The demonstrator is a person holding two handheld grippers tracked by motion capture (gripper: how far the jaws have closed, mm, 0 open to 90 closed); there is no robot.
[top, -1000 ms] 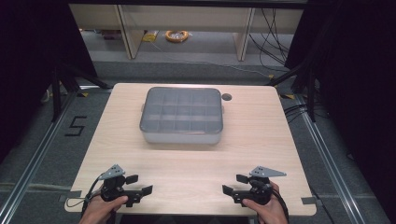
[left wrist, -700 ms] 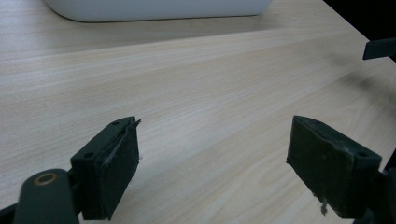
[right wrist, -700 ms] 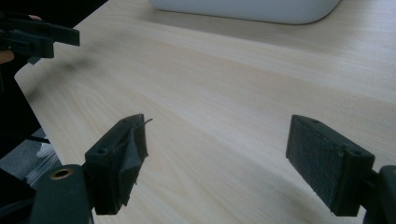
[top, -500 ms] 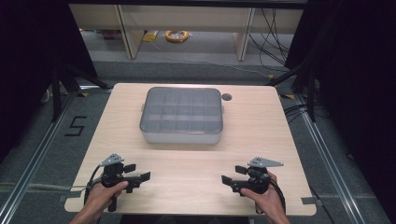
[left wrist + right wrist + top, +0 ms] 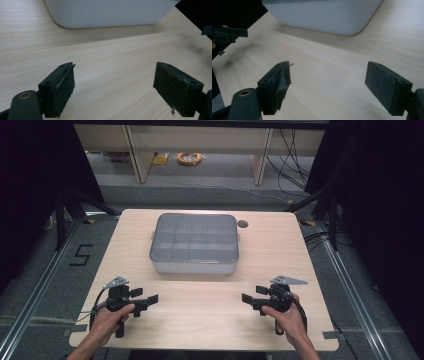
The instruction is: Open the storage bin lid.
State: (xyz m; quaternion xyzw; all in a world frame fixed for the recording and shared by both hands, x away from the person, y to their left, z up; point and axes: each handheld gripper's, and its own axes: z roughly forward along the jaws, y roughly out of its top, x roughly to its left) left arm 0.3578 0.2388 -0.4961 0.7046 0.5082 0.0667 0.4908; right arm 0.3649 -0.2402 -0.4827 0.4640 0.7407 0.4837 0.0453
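A grey lidded box (image 5: 194, 243) with a translucent lid over a grid of compartments sits at the middle of the wooden table (image 5: 280, 245). My left gripper (image 5: 148, 299) is held near the front left edge, open, with nothing between its jaws. My right gripper (image 5: 251, 298) is held near the front right edge, also open and empty. Both point inward toward each other. In the left gripper view the box (image 5: 107, 12) lies ahead beyond the fingers (image 5: 60, 92). In the right gripper view the box (image 5: 324, 15) is ahead, and the other gripper shows at far left.
A round cable hole (image 5: 243, 224) is in the table behind the box's right corner. Metal rails (image 5: 35, 285) run along the floor on both sides. A shelf unit (image 5: 200, 145) with a coiled orange cable (image 5: 189, 158) stands beyond the table.
Both grippers have moved slightly forward from the front edge onto the table and stay open. The box has not moved.
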